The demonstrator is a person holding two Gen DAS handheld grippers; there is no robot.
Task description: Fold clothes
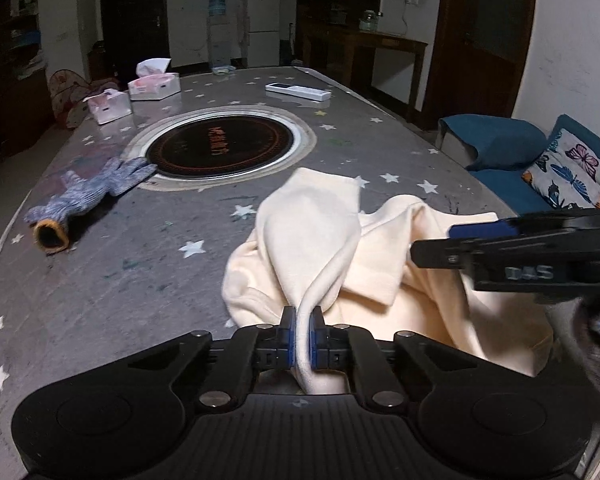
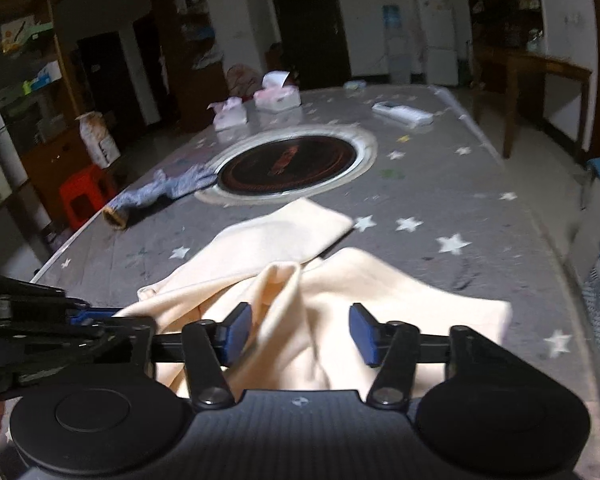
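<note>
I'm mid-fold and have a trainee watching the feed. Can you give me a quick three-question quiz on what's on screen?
1. True or false: the left gripper has its jaws shut on a fold of the cream garment.
2. How do the right gripper jaws stand? A) shut on cloth B) open above the garment C) out of view
3. Fill in: the blue-grey knit ____ lies beside the round inset cooktop on the star-print table.

Key: 1 true; 2 B; 3 glove

Perhaps "DAS" on right tool (image 1: 432, 246)
</note>
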